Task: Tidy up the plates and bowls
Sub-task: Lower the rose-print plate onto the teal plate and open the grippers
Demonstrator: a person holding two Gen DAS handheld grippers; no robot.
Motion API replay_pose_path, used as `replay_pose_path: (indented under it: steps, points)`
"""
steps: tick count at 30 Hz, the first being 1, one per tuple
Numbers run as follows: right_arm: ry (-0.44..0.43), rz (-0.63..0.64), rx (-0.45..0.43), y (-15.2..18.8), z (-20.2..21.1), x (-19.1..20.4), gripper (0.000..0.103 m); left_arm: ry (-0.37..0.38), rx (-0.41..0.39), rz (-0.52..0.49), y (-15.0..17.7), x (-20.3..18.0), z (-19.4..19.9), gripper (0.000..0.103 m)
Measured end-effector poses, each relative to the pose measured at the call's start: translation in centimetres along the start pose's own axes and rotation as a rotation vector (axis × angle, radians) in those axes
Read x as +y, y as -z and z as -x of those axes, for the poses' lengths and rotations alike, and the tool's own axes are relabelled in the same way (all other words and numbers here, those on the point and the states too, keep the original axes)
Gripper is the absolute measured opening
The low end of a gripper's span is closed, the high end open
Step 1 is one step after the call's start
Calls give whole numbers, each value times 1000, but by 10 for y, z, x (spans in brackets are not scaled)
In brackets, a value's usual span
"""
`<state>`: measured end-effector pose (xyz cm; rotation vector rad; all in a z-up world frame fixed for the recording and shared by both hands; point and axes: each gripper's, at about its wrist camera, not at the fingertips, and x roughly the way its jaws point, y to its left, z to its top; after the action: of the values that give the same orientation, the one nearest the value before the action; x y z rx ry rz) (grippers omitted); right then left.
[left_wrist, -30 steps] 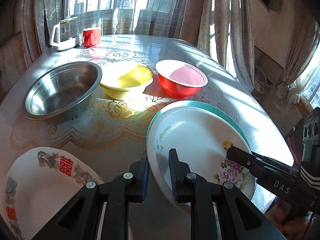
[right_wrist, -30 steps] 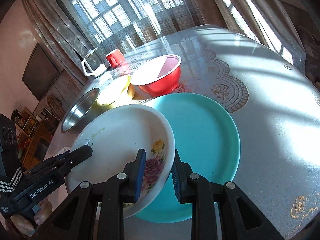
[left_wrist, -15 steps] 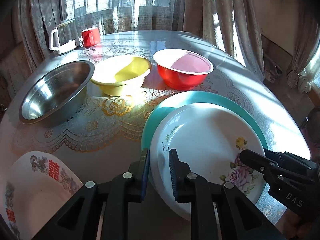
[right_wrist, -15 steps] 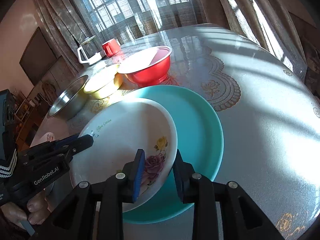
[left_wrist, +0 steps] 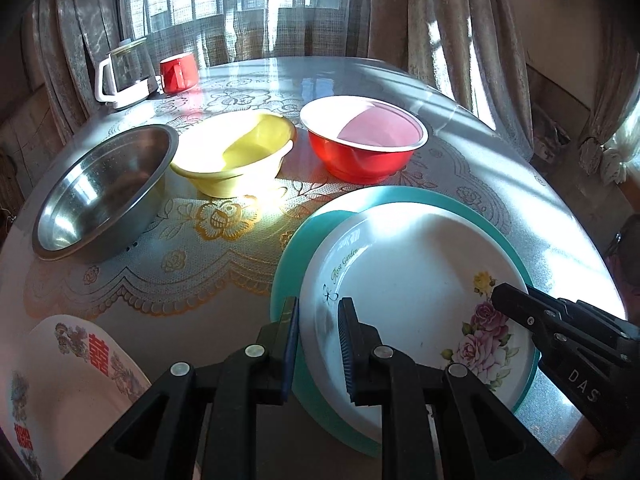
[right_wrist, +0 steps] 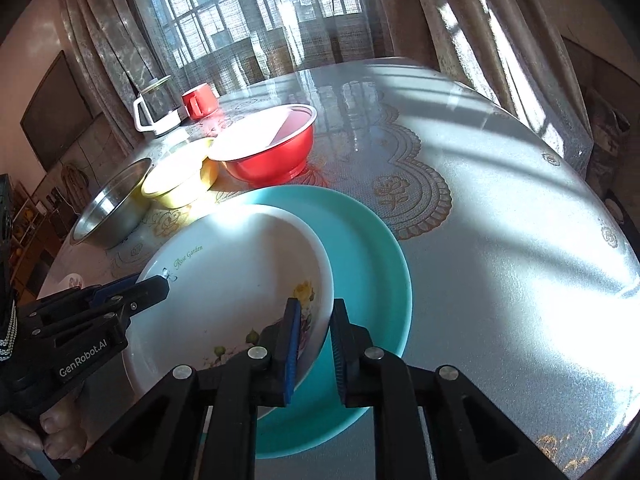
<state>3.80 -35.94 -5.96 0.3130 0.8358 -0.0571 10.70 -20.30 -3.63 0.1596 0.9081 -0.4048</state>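
A white rose-pattern plate (left_wrist: 408,280) (right_wrist: 232,280) lies over a teal plate (left_wrist: 384,198) (right_wrist: 368,248). My left gripper (left_wrist: 318,344) is shut on the white plate's left rim. My right gripper (right_wrist: 314,344) is shut on its right rim. Each gripper also shows in the other wrist view: the left (right_wrist: 136,300), the right (left_wrist: 520,312). Behind stand a steel bowl (left_wrist: 100,192) (right_wrist: 108,208), a yellow bowl (left_wrist: 236,156) (right_wrist: 180,180) and a red bowl (left_wrist: 364,140) (right_wrist: 268,148).
A white plate with red characters (left_wrist: 68,384) lies at the near left edge. A glass jug (left_wrist: 124,76) (right_wrist: 156,108) and a red mug (left_wrist: 179,73) (right_wrist: 199,100) stand at the far side. Curtains and windows lie beyond the round table (right_wrist: 500,220).
Both grippers have carried the white plate further over the teal plate and lower, so it now sits more centred on it. The bowls have not moved.
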Motion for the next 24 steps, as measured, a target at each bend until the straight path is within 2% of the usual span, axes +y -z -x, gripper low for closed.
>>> replay_pose_path:
  steps: [14,18,24]
  points:
    - [53,-13,9,0,-2,3,15,22,13,8,4,-1,-3,21]
    - [17,-68,22,2,0,-5,26,24,12,6,6,-1,-1,21]
    - [21,-71,6,8,4,-4,26,16,-9,7,10,0,8,21]
